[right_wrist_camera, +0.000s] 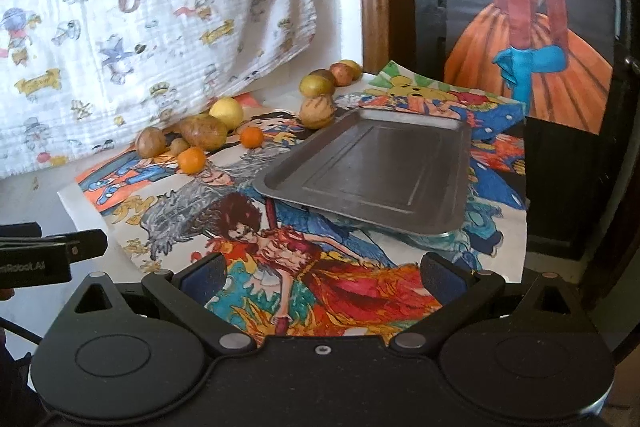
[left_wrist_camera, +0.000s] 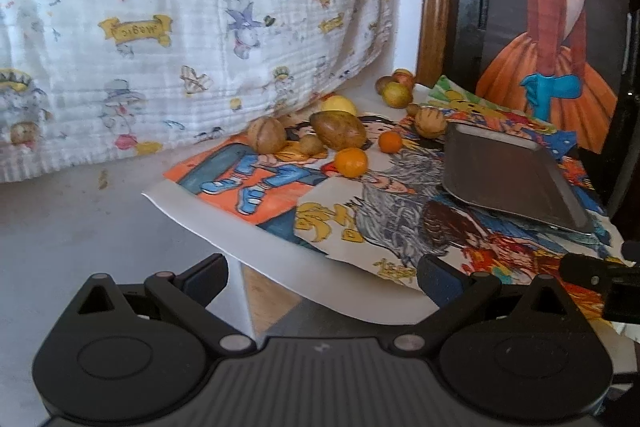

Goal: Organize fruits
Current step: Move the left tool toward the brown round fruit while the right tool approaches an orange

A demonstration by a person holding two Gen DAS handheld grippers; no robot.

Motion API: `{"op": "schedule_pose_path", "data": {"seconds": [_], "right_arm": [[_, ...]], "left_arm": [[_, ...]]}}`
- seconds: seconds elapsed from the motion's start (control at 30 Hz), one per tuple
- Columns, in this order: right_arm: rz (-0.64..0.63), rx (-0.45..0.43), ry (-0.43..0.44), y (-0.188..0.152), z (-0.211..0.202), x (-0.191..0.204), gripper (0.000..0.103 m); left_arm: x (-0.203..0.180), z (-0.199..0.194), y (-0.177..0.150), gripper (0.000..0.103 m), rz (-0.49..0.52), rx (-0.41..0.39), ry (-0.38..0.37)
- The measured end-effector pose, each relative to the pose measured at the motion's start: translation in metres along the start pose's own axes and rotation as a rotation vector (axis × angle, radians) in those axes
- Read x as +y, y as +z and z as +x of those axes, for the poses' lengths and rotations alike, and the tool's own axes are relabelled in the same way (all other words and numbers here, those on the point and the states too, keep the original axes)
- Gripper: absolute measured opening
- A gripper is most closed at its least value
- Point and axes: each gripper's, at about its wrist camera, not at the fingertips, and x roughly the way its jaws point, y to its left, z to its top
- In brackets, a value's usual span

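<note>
The metal tray [right_wrist_camera: 372,167] lies empty on the drawing-covered desk [right_wrist_camera: 360,291], the fruits scattered beyond its far-left edge. Both claws — left claw [left_wrist_camera: 322,277], right claw [right_wrist_camera: 322,273] — are spread and hold nothing. Best start with the nearest small orange [right_wrist_camera: 191,159] — approach low and pinch gently so it can't roll.

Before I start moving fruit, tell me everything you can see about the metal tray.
The tray is a shallow rectangle of dull grey metal with rounded corners, a raised rim and a stepped flat floor. It holds nothing yet. It lies flat on the coloured cartoon posters, to the right of the scattered fruit. A walnut sits right by its far left corner; whether they touch is unclear. Both grippers, left and right, are open and short of it.
</note>
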Motion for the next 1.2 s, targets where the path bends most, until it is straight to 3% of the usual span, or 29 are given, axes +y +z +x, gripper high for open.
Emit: {"op": "schedule_pose_path", "data": {"seconds": [0.6, 0.97, 1.2], "right_arm": [[-0.093, -0.019, 0.048, 0.066, 0.003, 0.015, 0.103], [-0.132, -0.020, 0.157, 0.144, 0.057, 0.029, 0.103], [-0.168, -0.054, 0.262, 0.174, 0.108, 0.017, 0.103]], "left_arm": [[0.014, 0.008, 0.053, 0.103, -0.026, -0.032, 0.051], [0.028, 0.055, 0.102, 0.103, -0.091, 0.006, 0.142], [0.036, 0.093, 0.121, 0.103, -0.120, 0.001, 0.194]]}}
